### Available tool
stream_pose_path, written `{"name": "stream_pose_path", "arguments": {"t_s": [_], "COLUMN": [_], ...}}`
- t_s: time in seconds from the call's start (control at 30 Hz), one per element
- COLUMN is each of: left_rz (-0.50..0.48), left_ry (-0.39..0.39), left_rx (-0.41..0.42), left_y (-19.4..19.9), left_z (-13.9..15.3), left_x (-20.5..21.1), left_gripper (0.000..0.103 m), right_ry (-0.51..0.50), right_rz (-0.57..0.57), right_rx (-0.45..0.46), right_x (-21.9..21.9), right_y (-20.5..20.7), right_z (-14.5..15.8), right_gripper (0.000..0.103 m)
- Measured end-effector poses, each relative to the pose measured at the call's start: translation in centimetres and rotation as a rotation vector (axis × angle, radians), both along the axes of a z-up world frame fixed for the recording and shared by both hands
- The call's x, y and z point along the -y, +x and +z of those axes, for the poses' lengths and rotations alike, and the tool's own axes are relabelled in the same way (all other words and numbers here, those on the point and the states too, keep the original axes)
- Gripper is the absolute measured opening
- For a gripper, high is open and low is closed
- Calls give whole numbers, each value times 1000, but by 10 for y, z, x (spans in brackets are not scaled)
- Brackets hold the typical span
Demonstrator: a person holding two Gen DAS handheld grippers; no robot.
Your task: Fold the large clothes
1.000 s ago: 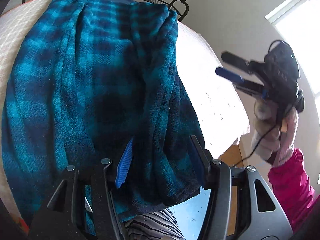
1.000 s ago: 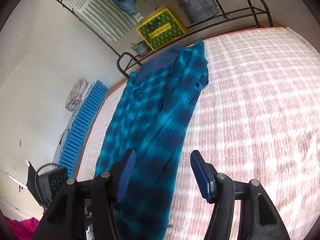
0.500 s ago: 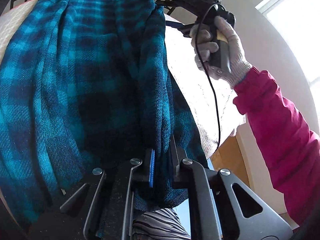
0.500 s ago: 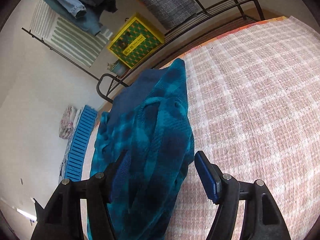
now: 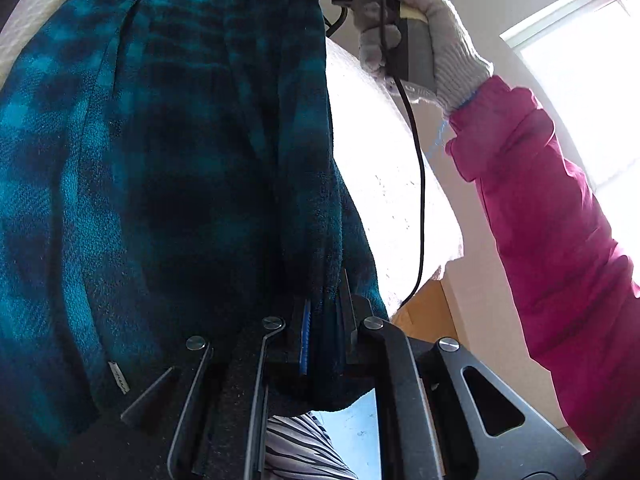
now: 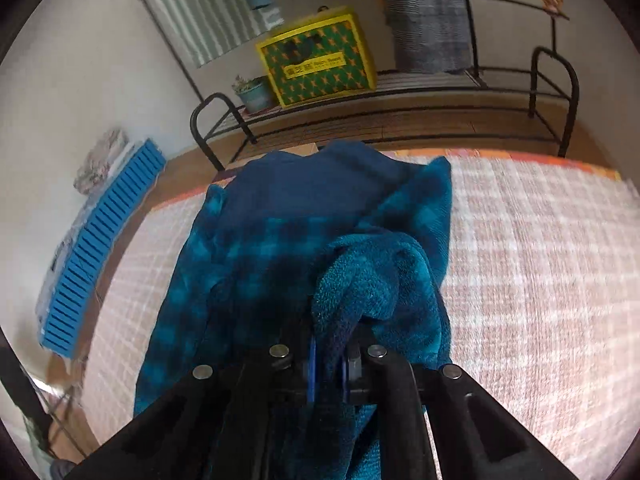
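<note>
Now both tongs point(image 5: 325, 334) point(image 6: 329, 364) pinch the garment's point(image 5: 160, 160) edge.

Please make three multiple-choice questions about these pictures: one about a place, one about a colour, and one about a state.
1. Where does the yellow and green box stand?
A. on the bed cover
B. on the black metal rack beyond the bed
C. on the floor beside the blue slatted panel

2. What colour is the sleeve of the arm that holds the right gripper?
A. pink
B. grey
C. yellow

3. In what state is the left gripper?
A. wide open above the cloth
B. shut on nothing
C. shut on the blue plaid garment

Answers: 1 B, the box sits on the rack beside a small potted plant. 2 A, the sleeve below the white glove is pink. 3 C, plaid fabric is pinched between its fingers.
</note>
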State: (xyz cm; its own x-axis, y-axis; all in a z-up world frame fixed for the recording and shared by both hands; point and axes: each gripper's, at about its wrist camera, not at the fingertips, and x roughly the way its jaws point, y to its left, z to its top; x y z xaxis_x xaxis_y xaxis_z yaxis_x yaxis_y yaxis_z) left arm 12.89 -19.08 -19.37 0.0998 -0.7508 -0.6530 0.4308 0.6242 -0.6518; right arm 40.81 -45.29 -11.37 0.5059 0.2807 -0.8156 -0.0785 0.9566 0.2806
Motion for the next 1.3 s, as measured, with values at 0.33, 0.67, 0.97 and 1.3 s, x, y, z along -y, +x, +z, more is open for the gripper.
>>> {"name": "stream_pose_path", "arguments": {"t_s": [0.33,0.67,0.97,1.3], "left_rz": [32,28,24,44], "left_ry": [-39,-61,-58,-80], "left_rx": [-80,-75,-66,-67], "left_y": [6,19,12,12], "left_z": [-21,-22,-20,-26], "left_x": [-29,-28,-27,-34], "left_gripper": [7,7,7,7], "right_ry": [-68,-42,-134,-123], "right_rz": [199,84,60,63], "right_rx": [-184,-89,-161,-10], "right_x": [-115,-39,-47,-78], "right_y": [38,13,45,58], "right_z": [-50,-1,-36,-8], "right_gripper": [33,37,17,2]}}
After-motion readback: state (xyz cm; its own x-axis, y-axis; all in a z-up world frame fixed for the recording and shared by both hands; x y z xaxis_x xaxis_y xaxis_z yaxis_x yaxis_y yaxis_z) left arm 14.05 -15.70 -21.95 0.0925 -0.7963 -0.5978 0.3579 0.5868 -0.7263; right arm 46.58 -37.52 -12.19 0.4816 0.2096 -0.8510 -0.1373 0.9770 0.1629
